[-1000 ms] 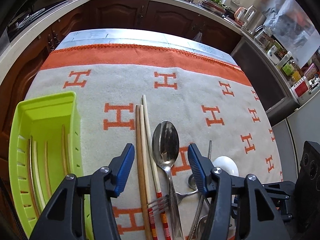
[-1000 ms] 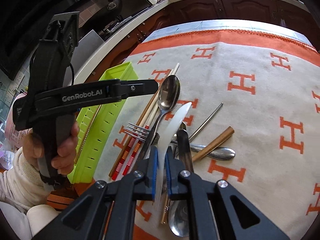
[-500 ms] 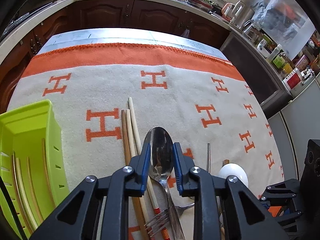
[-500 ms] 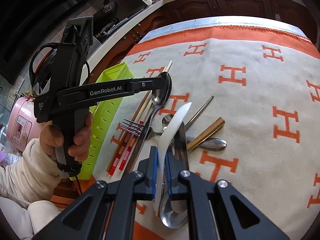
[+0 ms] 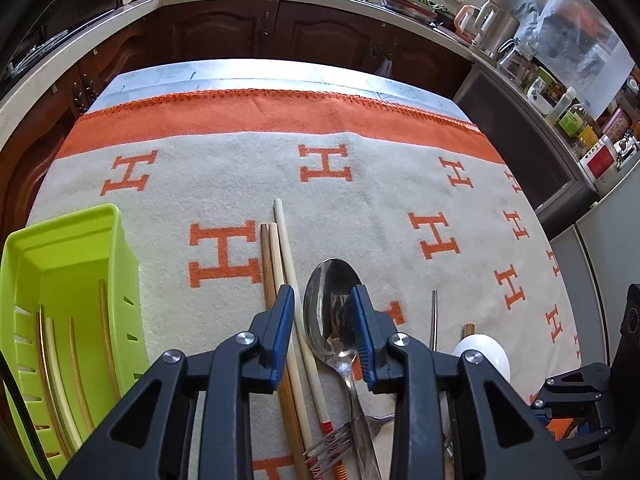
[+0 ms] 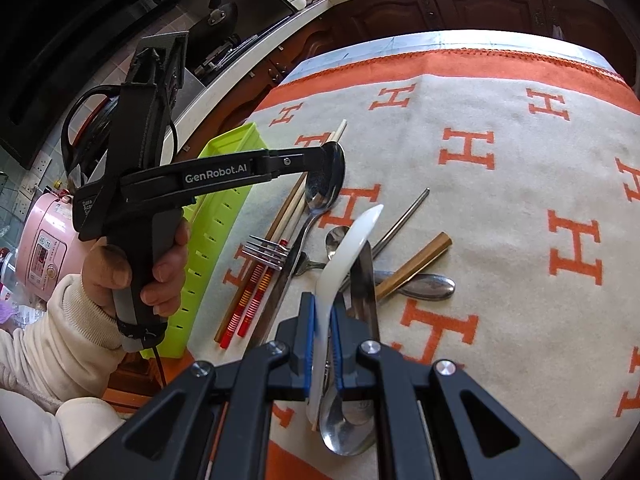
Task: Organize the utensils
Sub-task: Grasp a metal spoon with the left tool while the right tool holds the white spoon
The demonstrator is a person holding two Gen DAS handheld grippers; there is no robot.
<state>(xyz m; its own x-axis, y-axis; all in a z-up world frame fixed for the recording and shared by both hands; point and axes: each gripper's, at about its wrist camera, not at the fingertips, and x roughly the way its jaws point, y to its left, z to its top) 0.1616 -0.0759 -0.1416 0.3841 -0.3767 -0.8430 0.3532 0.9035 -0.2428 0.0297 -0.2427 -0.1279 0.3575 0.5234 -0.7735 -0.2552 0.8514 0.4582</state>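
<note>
A pile of utensils lies on the H-patterned cloth. My left gripper (image 5: 323,312) has its jaws on either side of the bowl of a large steel spoon (image 5: 332,304), a little apart from it. The same spoon shows in the right wrist view (image 6: 326,184), with the left gripper (image 6: 332,160) over it. Several chopsticks (image 5: 280,256) lie just left of the spoon. My right gripper (image 6: 321,328) is shut on a white ceramic spoon (image 6: 352,240) and holds it above a fork (image 6: 266,252), a knife (image 6: 364,280) and other spoons.
A lime-green utensil tray (image 5: 68,240) with several chopsticks in it stands at the left; it also shows in the right wrist view (image 6: 224,208). A steel straw (image 6: 404,216) and a wooden handle (image 6: 416,260) lie right of the pile. A pink rice cooker (image 6: 40,240) stands beyond the table's left edge.
My left gripper closed in from wide open to a narrow gap around the steel spoon's bowl, then widened slightly. My right gripper has lifted the white spoon a little.
</note>
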